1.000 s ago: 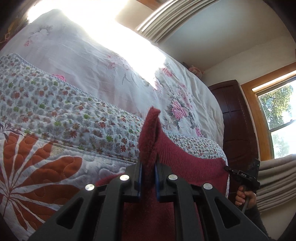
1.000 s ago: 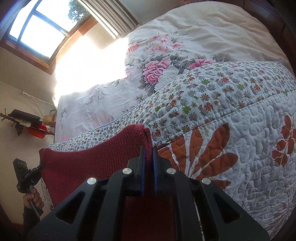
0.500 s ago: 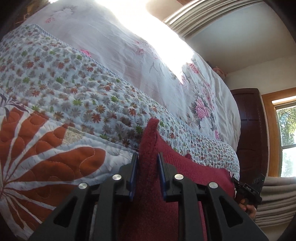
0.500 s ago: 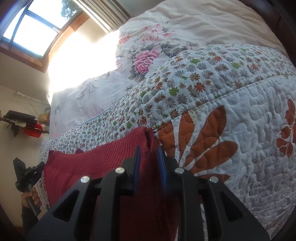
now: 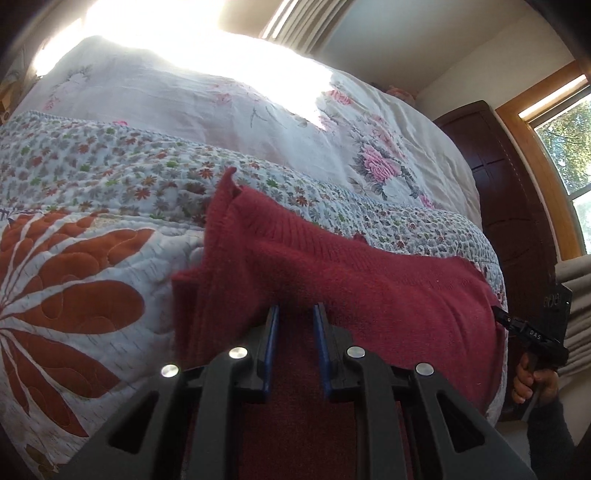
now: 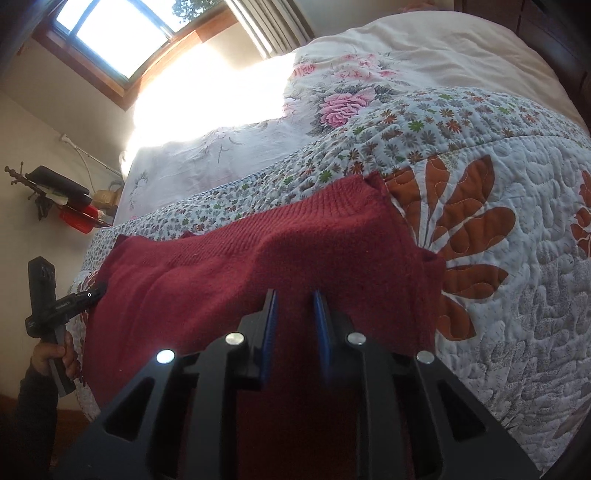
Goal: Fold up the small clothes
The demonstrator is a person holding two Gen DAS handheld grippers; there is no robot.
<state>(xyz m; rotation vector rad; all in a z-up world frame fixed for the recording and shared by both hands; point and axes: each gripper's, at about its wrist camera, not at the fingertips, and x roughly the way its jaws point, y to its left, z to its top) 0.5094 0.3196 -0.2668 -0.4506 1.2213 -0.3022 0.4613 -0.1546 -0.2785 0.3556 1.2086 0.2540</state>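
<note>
While the left wrist camera looked along its own fingers, the left gripper (image 5: pixel 295 314) stood with its blue-lined jaws spread apart, and nothing was caught between them. Just beyond the fingertips lay the dark red knitted garment (image 5: pixel 332 280), spread over the near edge of the bed. Its ribbed hem ran along the far side, and one corner (image 5: pixel 225 177) stuck up against the small-flowered band of the quilt (image 5: pixel 92 166). Left of the garment the quilt showed large orange leaf shapes (image 5: pixel 74 288). Farther back lay a pale cover with pink roses (image 5: pixel 380 166), partly washed out by sunlight. At the right edge a hand (image 5: pixel 532 380) held the handle of the other black tool, whose tip touched the garment's far side. Behind it stood dark wooden furniture (image 5: pixel 517 206) and a wood-framed window (image 5: pixel 565 133).

Through the right wrist camera, the right gripper (image 6: pixel 295 314) was likewise spread, its blue pads apart and gripping nothing. The garment (image 6: pixel 258 266) lay flat just ahead on the quilt (image 6: pixel 498 177), its ribbed hem toward the flowered band. At the left edge a hand (image 6: pixel 51 354) in a dark sleeve held the left tool, its tip at the garment's side. A red object (image 6: pixel 79 218) sat on a wall shelf beyond, under a bright window (image 6: pixel 110 33).
</note>
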